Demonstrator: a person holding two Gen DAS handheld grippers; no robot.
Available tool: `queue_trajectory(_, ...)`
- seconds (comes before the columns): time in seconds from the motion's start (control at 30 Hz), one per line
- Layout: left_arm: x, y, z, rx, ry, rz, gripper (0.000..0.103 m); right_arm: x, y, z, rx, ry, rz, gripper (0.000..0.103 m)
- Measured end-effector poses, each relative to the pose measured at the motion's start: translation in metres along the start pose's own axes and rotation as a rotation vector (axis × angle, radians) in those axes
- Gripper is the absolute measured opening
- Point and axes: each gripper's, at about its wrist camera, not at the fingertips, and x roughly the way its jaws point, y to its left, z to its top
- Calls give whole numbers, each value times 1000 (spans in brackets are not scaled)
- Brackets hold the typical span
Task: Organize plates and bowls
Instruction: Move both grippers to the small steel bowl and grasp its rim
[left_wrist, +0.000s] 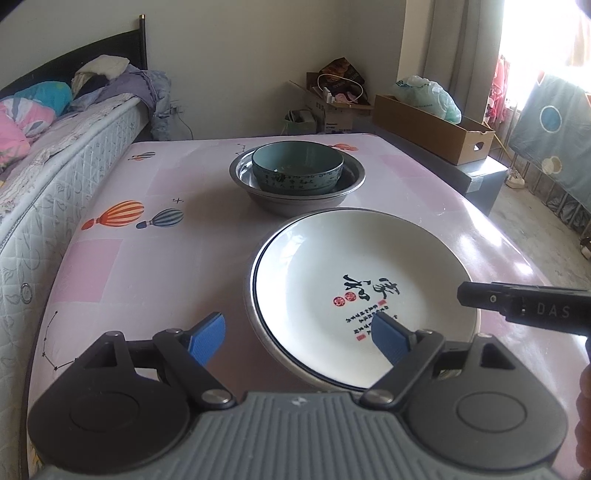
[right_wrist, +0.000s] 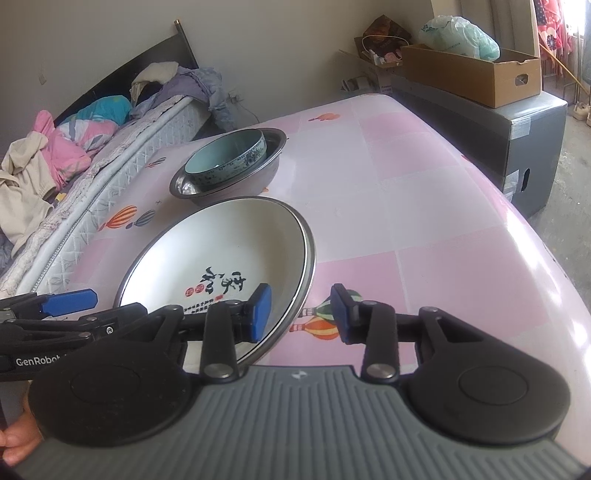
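A: The white plate with black calligraphy sits nested in a metal plate on the pink worktop, at five o'clock in the left wrist view.

B: And the teal bowl?

A: Inside a metal basin, toward twelve o'clock, just beyond the plates.

B: The left gripper?

A: Jaws wide apart, straddling the plates' near rim; one blue pad hangs over the white plate, nothing pressed.

B: The right gripper?

A: Parted, clamping nothing. The rim at its six o'clock lies between the pads; whether the left pad touches, I cannot tell.
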Motion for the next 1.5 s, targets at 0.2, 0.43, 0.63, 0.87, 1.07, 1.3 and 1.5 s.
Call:
queue_trajectory(0.2,-10,3,-3,-33,5,9,88,-11,2,-6,0,4,-1,52)
queue_trajectory(0.43,-18,13,11,-65,22,53,92,-31,3,-5,-10,-14,3,58)
queue_trajectory(0.63,-24,24,42,-52,-3,95,100,-40,1,15,-12,-17,48,61)
queue_trajectory(0.87,-12,45,85,-117,-15,85,102,-38,1,66,-29,-36,106,61)
queue_trajectory(1.07,23,60,118,-148,-28,100,101,-7,2,114,-26,-25,139,61)
queue_trajectory(1.3,76,85,144,-249,15,38,66,59,-1,155,16,24,146,54)
queue_trajectory(1.5,106,92,148,-285,56,17,47,116,-13,173,97,93,151,37)
